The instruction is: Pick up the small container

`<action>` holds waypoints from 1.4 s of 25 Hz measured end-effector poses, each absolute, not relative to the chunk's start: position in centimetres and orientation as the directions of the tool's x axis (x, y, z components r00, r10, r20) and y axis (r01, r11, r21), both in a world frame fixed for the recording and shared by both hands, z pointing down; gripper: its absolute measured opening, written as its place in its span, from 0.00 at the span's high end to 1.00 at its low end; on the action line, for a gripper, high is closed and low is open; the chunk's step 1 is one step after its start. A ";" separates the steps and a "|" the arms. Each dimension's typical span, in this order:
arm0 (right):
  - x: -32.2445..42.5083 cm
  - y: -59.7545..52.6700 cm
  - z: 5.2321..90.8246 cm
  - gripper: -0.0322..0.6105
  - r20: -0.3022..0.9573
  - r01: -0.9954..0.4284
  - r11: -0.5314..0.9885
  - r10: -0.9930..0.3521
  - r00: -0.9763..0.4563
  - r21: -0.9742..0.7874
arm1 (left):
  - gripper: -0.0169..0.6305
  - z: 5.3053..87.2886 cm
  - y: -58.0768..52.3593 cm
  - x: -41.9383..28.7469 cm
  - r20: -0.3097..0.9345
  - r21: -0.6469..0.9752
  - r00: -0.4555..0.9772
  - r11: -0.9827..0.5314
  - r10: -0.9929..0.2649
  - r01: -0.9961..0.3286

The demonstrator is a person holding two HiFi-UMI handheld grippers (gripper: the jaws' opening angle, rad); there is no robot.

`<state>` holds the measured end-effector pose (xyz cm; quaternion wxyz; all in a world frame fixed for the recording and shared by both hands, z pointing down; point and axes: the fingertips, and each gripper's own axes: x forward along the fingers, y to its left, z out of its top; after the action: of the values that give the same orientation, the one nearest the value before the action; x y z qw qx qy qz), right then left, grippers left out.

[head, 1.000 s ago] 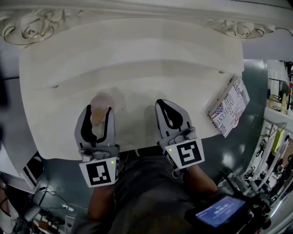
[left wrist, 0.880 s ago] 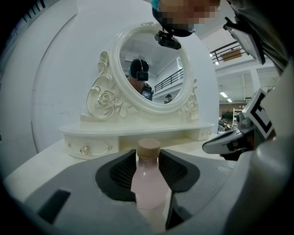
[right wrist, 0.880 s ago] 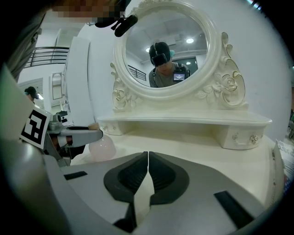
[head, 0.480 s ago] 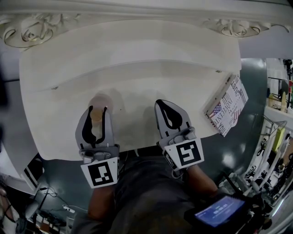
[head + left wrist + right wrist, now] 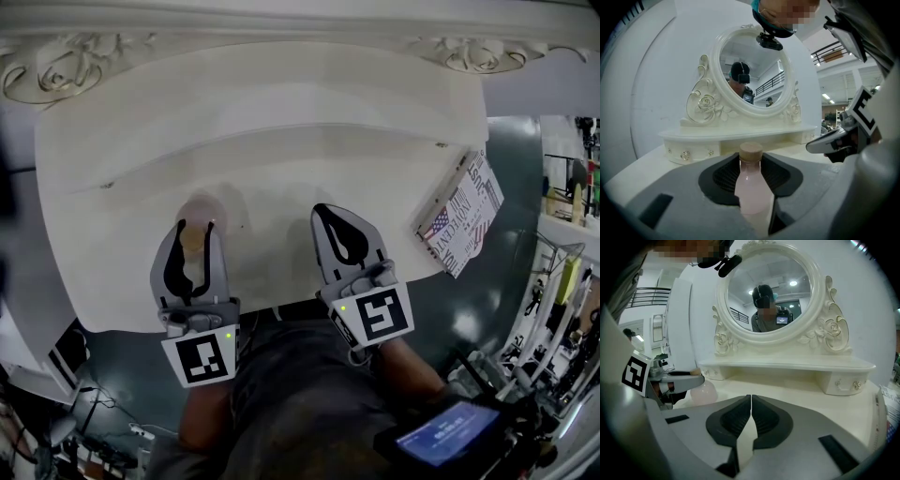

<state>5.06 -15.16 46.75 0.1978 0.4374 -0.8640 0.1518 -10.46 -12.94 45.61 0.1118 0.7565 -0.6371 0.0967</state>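
Left gripper view: left hand-held gripper pinching small container, a pink bottle with tan cap, lower centre of frame. Right hand-held gripper pressed together, empty. Both over near edge of tabletop.

Risk: smooth rounded bottle slips from pads or tilts on lift.

Count: one container, two grippers, one mirror upper centre, one magazine.
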 end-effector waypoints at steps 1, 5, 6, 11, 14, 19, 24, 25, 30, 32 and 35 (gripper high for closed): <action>5.1 -15.2 46.7 0.93 0.474 -0.816 0.571 -0.696 -0.539 -0.089 | 0.75 45.6 -12.9 -10.4 0.288 0.046 0.170 -0.164 -0.942 -0.985; 5.1 -15.3 46.4 0.93 0.468 -0.818 0.569 -0.702 -0.537 -0.085 | 0.75 45.5 -12.8 -10.2 0.293 0.051 0.180 -0.172 -0.939 -0.984; 5.1 -15.3 46.3 0.93 0.466 -0.819 0.568 -0.704 -0.536 -0.084 | 0.75 45.4 -12.8 -10.1 0.294 0.052 0.182 -0.175 -0.938 -0.983; 5.3 -15.4 45.2 0.93 0.446 -0.823 0.562 -0.718 -0.534 -0.079 | 0.75 44.0 -13.0 -9.6 0.280 0.048 0.193 -0.187 -0.940 -0.981; 5.6 -15.7 43.9 0.93 0.425 -0.829 0.555 -0.735 -0.528 -0.069 | 0.75 42.4 -13.2 -9.4 0.261 0.035 0.195 -0.193 -0.945 -0.981; 6.2 -16.0 40.6 0.93 0.367 -0.840 0.541 -0.772 -0.518 -0.048 | 0.75 38.6 -13.3 -9.1 0.214 0.010 0.201 -0.203 -0.956 -0.979; 6.3 -16.4 36.3 0.93 0.284 -0.844 0.537 -0.805 -0.520 -0.024 | 0.75 33.7 -13.8 -9.0 0.139 -0.021 0.199 -0.204 -0.970 -0.979; 6.4 -16.4 35.4 0.93 0.268 -0.844 0.536 -0.810 -0.521 -0.020 | 0.75 32.8 -13.8 -9.0 0.125 -0.027 0.199 -0.204 -0.972 -0.979; 6.4 -17.5 30.7 0.93 0.157 -0.847 0.531 -0.838 -0.522 0.017 | 0.75 27.8 -14.9 -9.2 0.030 -0.068 0.197 -0.199 -0.980 -0.978; 6.5 -17.3 29.0 0.93 0.130 -0.849 0.527 -0.844 -0.520 0.026 | 0.75 26.0 -14.6 -9.1 0.012 -0.070 0.196 -0.197 -0.980 -0.978; 6.7 -17.1 26.5 0.93 0.091 -0.853 0.520 -0.853 -0.515 0.043 | 0.75 23.6 -14.4 -9.3 -0.010 -0.065 0.196 -0.195 -0.981 -0.979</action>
<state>6.65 -17.11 26.54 0.0502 0.4901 -0.8702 0.0038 -9.29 -14.45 23.64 -0.0285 0.7727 -0.6339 0.0167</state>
